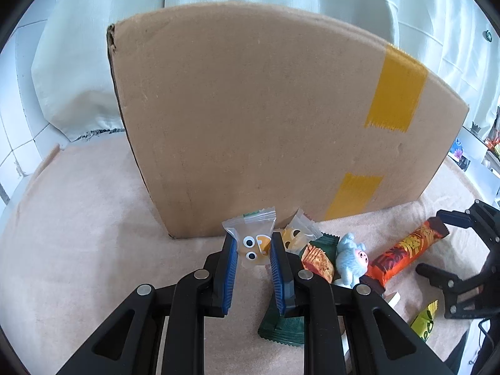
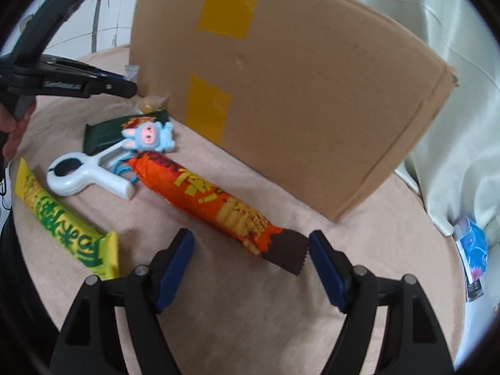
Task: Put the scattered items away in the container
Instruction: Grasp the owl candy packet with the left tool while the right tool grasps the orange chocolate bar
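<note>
L gripper (image 1: 253, 251): blue-padded fingers (image 1: 229, 268) clamped on a clear candy packet (image 1: 254, 239) w/ googly-eye face, held up off the table (image 1: 78, 218), just in front of the cardboard box (image 1: 265, 118). Box wall upright, yellow tape strips on it; top opening not visible from either cam.

R gripper (image 2: 251, 264): fingers (image 2: 175, 268) apart, nothing pressed btwn them. Brown crimped end of the orange snack bar (image 2: 203, 190) lies btwn the tips, close to the R-side pad, not gripped. Bar lies diagonal on the table, pointing toward the box.

Rest of scatter, all on the pinkish table cover:
- yellow-green snack bar (image 2: 62, 215), left of the orange one, apart from it.
- white clip (image 2: 84, 175) w/ dark oval hole, btwn the two bars.
- blue plush bunny w/ pink face (image 2: 150, 136), touching the clip's far end, partly on a dark green packet (image 2: 103, 134).
- second googly-eye candy (image 1: 293, 237) near box base, beside the held one.
- small red-orange packet (image 1: 317, 261) next to the bunny.

Person's hand (image 2: 14, 131) on the L gripper handle at frame edge.
</note>
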The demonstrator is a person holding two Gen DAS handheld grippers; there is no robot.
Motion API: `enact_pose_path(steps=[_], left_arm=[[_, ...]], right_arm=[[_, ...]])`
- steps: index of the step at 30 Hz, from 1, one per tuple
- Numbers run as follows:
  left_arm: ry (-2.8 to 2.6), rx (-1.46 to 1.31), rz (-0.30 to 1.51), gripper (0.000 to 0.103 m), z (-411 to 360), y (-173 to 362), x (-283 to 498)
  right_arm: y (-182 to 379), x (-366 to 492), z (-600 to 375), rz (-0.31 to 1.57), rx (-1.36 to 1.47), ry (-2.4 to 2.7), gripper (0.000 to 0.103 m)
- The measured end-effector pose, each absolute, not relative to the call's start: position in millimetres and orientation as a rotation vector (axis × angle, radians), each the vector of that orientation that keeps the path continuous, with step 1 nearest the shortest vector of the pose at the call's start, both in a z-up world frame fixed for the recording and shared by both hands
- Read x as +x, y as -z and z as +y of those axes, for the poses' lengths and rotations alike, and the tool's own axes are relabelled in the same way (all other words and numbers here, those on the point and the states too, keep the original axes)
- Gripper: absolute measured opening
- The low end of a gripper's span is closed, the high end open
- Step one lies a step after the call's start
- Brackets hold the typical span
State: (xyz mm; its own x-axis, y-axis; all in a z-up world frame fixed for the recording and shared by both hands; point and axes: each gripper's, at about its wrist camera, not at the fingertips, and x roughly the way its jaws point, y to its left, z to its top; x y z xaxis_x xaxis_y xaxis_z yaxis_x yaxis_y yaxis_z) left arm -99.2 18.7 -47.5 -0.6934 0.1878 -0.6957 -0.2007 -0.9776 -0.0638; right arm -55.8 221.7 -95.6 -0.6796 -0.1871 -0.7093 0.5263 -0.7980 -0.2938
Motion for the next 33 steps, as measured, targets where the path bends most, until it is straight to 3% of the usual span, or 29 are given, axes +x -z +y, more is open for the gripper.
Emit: enact_pose_path(steps=[10,13,15,16,17,20,23,25,30,33], left_arm=[[-2.714,-1.106,0.023,0.022,21,36,-105],[-2.71,-1.103,0.026,0.022,23,33,-107],[-2.713,-1.099,0.027,0.022,23,30,-108],[-2.713,-1.102,0.026,0.022,22,29,-109],[-2.716,-1.1,0.023,0.022,21,28,-110],[-2.719,-1.1,0.023,0.022,20,25,-113],[-2.72,-1.098,0.018,0.022,21,22,-116],[-2.717,-1.094,0.013,0.022,22,20,-118],[-2.711,-1.085,0.015,0.022,26,14,-123],[-2.71,-1.078,0.013,0.022,26,10,-126]], right_arm=[[95,-58,195,0.868,0.869,2.37,0.079],[92,-72,190,0.818,0.923,2.3,0.079],[91,-82,193,0.715,0.994,2.252,0.072],[90,-87,196,0.642,1.034,2.226,0.062],[90,-90,198,0.603,1.06,2.229,0.058],[87,-88,203,0.558,1.102,2.265,0.044],[80,-90,219,0.315,1.228,2.307,0.035],[78,-84,220,0.303,1.241,2.304,0.032],[75,-76,208,0.39,1.189,2.261,0.036],[81,-85,207,0.461,1.163,2.278,0.056]])
